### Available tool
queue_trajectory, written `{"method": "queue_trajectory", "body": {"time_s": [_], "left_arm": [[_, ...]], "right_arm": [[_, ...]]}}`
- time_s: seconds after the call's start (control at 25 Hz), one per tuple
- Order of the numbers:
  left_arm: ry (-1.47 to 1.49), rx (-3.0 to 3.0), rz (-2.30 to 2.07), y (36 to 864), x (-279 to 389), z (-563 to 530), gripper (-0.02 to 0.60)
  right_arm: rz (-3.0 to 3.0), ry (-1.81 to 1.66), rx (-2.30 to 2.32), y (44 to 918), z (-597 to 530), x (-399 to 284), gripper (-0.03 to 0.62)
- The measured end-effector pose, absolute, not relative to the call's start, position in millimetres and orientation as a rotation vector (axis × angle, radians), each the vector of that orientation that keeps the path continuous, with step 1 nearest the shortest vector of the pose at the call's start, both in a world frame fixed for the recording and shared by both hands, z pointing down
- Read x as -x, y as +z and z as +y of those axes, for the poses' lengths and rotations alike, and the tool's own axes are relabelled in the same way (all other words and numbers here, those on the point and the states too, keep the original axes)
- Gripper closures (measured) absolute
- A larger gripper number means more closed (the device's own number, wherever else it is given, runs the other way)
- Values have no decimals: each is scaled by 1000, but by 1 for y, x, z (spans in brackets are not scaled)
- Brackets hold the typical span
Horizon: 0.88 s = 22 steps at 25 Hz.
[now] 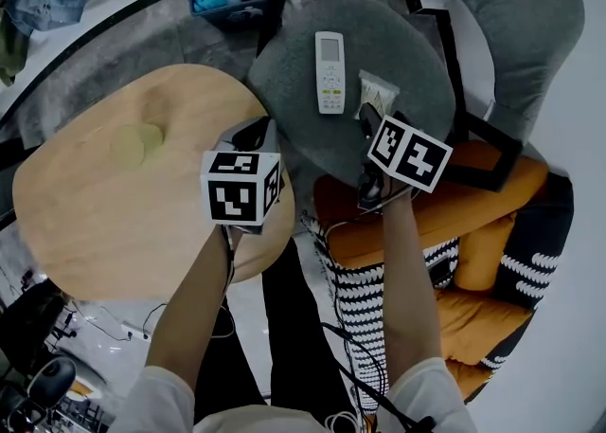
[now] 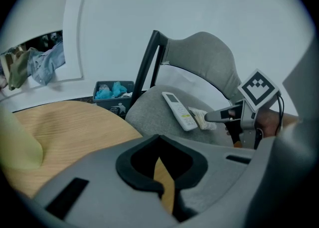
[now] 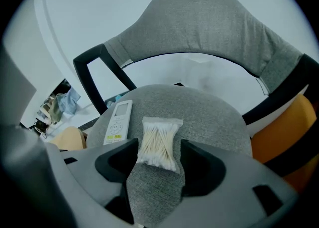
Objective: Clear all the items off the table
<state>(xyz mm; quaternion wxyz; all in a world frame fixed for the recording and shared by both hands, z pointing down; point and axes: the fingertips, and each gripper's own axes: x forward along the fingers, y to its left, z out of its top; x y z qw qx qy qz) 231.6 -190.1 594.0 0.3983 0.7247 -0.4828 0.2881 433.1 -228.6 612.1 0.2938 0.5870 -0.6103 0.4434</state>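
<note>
Hovering over the grey chair seat [image 3: 209,112], right gripper [image 3: 159,147] has jaws spread either side of the cotton swab packet [image 3: 158,142], not pinching it. Packet lies flat on the seat just right of the white remote [image 3: 117,122]. Left gripper [image 2: 159,137] sits over the wooden table [image 1: 114,204], right edge, jaws pressed together, empty.

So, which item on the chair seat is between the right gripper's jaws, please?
The packet of cotton swabs; the white remote lies left of it, outside the right gripper.
</note>
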Motion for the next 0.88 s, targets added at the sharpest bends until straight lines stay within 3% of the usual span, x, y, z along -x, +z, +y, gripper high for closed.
{"method": "queue_trajectory", "body": {"time_s": [0.44,0.68,0.8,0.88], "left_arm": [[728,-1890,-1245,572,-213,-159,574],[640,-1877,-1255,556,-194,-127,574],[623,-1864,-1254,552,-179,-104,574],[616,-1851,-1256,548,-165,-87,574]], "right_arm": [[-1667,1171,-1611,573,-203,-409,341],[-1693,1117,-1609,553,-173,-373,426],[-1694,1075,-1608,545,-151,-350,536],[-1717,1046,-1596,539,-132,-331,568]]}}
